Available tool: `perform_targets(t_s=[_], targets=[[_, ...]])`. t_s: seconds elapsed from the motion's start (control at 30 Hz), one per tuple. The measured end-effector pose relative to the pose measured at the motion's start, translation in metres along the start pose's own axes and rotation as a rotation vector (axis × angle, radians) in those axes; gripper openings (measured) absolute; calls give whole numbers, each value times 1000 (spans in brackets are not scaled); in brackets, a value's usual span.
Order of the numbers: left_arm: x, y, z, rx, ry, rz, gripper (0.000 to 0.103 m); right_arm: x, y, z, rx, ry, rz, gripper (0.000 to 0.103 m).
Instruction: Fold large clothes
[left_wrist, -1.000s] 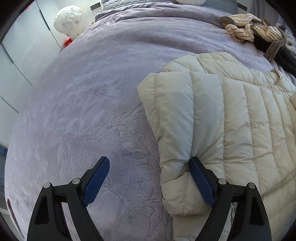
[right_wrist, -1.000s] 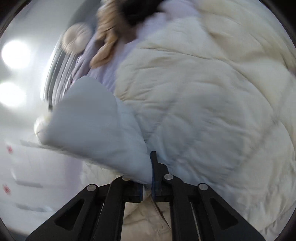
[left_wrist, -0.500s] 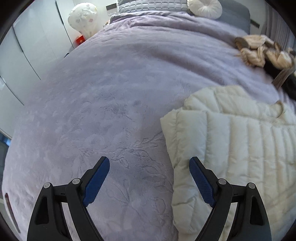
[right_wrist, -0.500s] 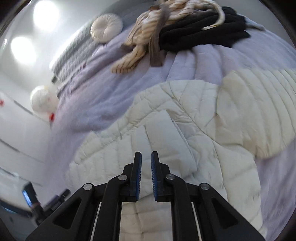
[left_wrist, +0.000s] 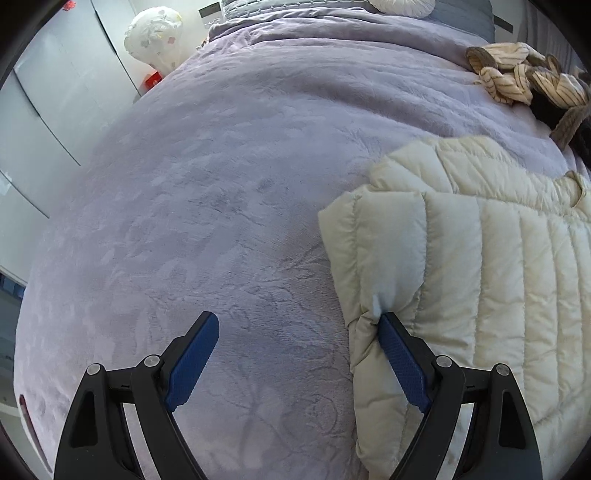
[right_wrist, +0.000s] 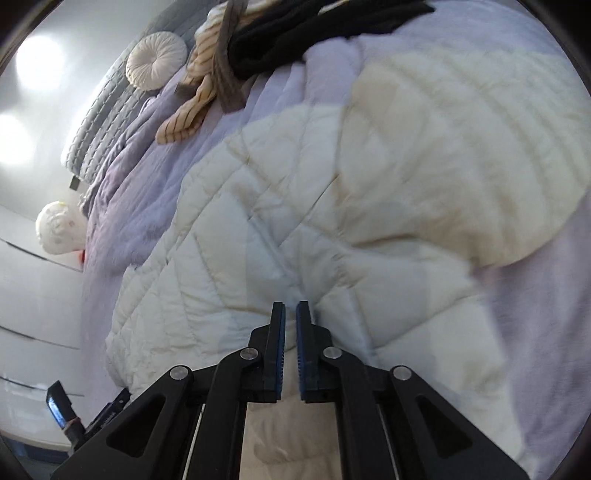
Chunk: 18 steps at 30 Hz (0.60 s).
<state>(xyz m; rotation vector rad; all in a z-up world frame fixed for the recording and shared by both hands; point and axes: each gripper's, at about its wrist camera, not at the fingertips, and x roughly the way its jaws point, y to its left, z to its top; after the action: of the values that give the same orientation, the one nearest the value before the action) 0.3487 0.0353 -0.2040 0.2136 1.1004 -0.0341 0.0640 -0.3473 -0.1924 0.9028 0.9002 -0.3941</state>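
Note:
A cream quilted puffer jacket (left_wrist: 461, 258) lies on the lavender bed cover (left_wrist: 221, 184), with one side folded in over its body. My left gripper (left_wrist: 295, 317) stands open at the jacket's left edge. Its right finger (left_wrist: 402, 362) dents the folded edge, while the left finger hovers over bare cover. In the right wrist view my right gripper (right_wrist: 290, 304) hangs above the middle of the jacket (right_wrist: 295, 203); its jaws are closing with nothing between them.
A striped beige garment (left_wrist: 517, 74) and a black one (right_wrist: 295, 33) lie heaped toward the head of the bed. A round cream cushion (right_wrist: 157, 61) rests against the grey quilted headboard (right_wrist: 99, 122). White wardrobe doors (left_wrist: 44, 110) and a patterned white globe (left_wrist: 155, 33) stand beside the bed.
A second ago my right gripper was shut on a pale fold of the jacket; it has let go and drawn back above it. The left gripper has shifted slightly along the jacket's edge.

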Motion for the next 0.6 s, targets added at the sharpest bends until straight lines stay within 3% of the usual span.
perform_targets(t_s=[0.33,0.4,0.47,0.6], targets=[[-68,-25,-2,33,-21,-68,89,-46,-35,1,73,45,43,11],[-81,-41,-9,56,-17,-89,89,-53,-44,-1,90,58,45,22],[-94,-60,-16,82,-8,-116,89,-61,-54,-4,111,65,43,44],[-115,-103,-35,137,20,-194,89,-74,-74,-9,142,77,36,48]])
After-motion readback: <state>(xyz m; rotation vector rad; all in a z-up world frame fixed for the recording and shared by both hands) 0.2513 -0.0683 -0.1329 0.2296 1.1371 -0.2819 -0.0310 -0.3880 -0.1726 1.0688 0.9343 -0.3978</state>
